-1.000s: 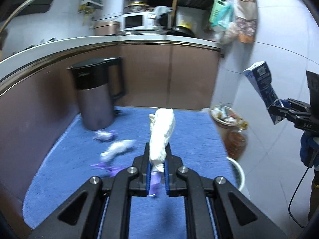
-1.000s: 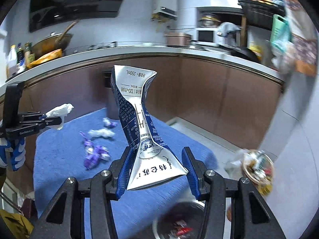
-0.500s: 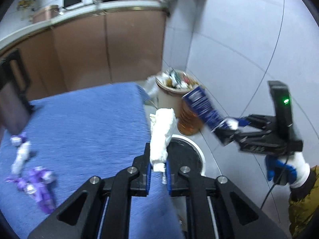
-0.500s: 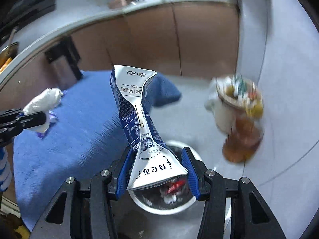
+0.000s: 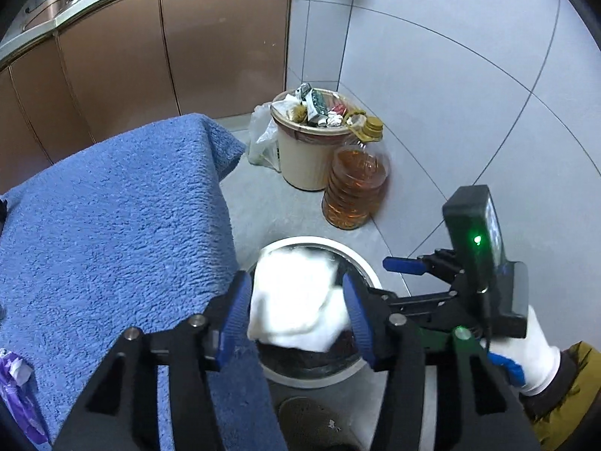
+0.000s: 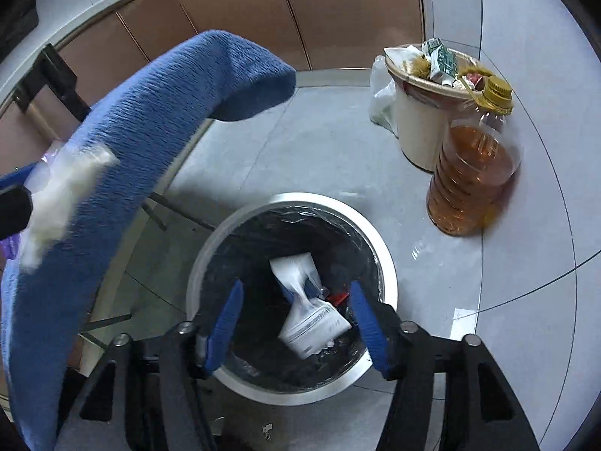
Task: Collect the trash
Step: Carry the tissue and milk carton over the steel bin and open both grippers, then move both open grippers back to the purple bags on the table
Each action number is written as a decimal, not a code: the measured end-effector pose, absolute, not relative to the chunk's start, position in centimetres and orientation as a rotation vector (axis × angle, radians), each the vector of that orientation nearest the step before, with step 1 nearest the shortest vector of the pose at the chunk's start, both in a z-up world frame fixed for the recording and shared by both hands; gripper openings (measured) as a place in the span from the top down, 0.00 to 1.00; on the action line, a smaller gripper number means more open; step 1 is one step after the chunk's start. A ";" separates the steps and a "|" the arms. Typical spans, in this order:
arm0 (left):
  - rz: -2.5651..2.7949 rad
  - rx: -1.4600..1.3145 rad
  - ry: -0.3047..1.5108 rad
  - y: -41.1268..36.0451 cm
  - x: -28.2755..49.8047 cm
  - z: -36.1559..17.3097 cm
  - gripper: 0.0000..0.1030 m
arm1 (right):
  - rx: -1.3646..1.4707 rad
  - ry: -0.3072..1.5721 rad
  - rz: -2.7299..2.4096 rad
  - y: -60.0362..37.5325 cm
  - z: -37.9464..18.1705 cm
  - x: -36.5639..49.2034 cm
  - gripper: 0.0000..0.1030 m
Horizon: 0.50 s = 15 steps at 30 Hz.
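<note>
My left gripper (image 5: 296, 308) is open over the white-rimmed trash bin (image 5: 366, 267), with a crumpled white tissue (image 5: 296, 300) loose between its spread jaws. My right gripper (image 6: 296, 323) is open and empty above the same bin (image 6: 387, 263). The crushed blue-and-white milk carton (image 6: 308, 312) lies blurred inside the bin's black liner. The tissue also shows blurred at the left in the right wrist view (image 6: 56, 191). The right gripper also appears in the left wrist view (image 5: 417, 274), beside the bin.
The blue-towel-covered table (image 5: 112, 233) is to the left of the bin, with purple wrappers (image 5: 15, 383) at its near left. A full beige waste bucket (image 5: 311, 146) and a bottle of amber oil (image 5: 355, 188) stand by the tiled wall. Brown cabinets run behind.
Both grippers swung from the table to over the bin and opened. The milk carton dropped from the right gripper into the bin. The tissue came loose in the left gripper.
</note>
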<state>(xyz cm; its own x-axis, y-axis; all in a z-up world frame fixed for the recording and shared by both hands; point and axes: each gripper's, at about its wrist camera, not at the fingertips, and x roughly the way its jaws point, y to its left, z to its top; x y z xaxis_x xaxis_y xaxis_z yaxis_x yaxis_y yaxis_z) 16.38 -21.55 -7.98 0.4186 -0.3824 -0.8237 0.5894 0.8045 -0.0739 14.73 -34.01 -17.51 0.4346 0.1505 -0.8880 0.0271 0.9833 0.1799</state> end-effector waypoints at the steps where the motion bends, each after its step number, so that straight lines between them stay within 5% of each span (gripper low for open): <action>1: -0.615 0.238 0.961 -21.6 16.5 -8.1 0.52 | 0.177 1.121 0.079 -34.0 -17.6 14.8 0.40; 15: -0.594 0.164 0.805 -19.4 14.0 -3.0 0.52 | 0.164 0.938 0.022 -35.2 -9.9 12.3 0.07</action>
